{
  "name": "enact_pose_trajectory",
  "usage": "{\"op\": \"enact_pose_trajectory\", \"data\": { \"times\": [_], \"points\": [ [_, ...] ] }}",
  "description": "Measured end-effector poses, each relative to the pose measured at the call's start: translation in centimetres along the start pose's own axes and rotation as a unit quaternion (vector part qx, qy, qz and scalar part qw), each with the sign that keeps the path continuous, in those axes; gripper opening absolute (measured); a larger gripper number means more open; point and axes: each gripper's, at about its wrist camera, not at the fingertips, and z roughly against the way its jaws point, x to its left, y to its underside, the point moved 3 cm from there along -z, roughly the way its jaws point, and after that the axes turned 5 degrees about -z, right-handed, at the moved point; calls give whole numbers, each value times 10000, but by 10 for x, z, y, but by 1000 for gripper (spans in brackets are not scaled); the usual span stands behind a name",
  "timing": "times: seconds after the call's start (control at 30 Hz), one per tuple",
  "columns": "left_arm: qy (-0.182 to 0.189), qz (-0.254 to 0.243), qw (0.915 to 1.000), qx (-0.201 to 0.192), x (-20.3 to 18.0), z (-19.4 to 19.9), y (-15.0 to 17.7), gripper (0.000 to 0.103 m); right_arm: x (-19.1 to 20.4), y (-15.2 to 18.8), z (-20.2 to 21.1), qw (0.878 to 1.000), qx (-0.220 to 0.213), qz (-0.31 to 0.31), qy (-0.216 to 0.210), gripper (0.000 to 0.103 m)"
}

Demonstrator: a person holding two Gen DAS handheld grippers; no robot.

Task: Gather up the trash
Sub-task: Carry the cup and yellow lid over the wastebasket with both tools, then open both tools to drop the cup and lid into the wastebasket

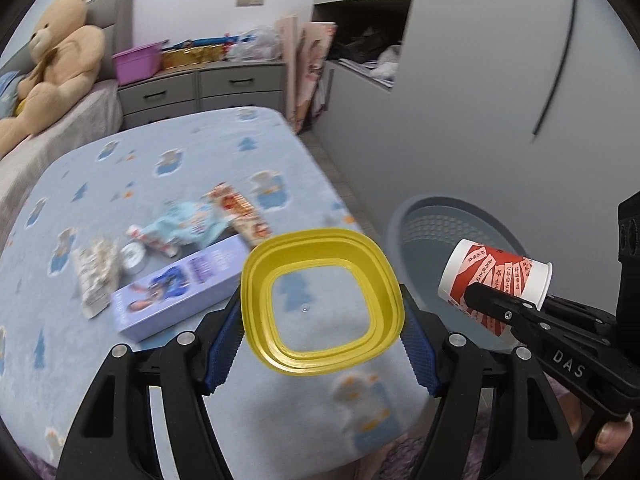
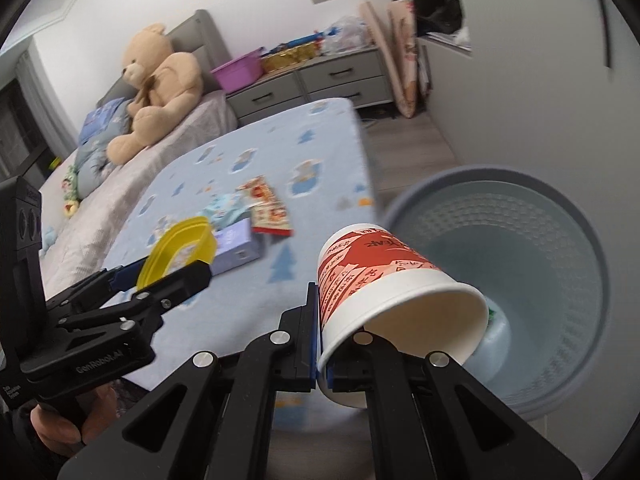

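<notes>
Left wrist — blue-patterned bed, grey wall.

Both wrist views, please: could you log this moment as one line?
left hand-held gripper: holds yellow lid | right hand-held gripper: holds paper cup near bin

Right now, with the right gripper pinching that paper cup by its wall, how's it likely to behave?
The paper cup looks empty, so probably very light. It is thin-walled and pinched at the rim by the right gripper, so it may well crush or pivot. Tilted on its side over the gray trash bin, it would likely roll if dropped outside.
</notes>
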Motion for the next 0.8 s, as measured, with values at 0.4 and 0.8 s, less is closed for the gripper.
{"op": "enact_pose_trajectory", "data": {
  "times": [0.4, 0.8],
  "points": [
    [655, -797, 9943, 278, -89, -67, -34, 69, -99, -10, 5, 9940, -56, -929, 566, 5],
    [717, -1123, 9899, 475, -111, -97, -34, 71, -127, -7, -5, 9908, 73, -1216, 586, 33]
  ]
}}
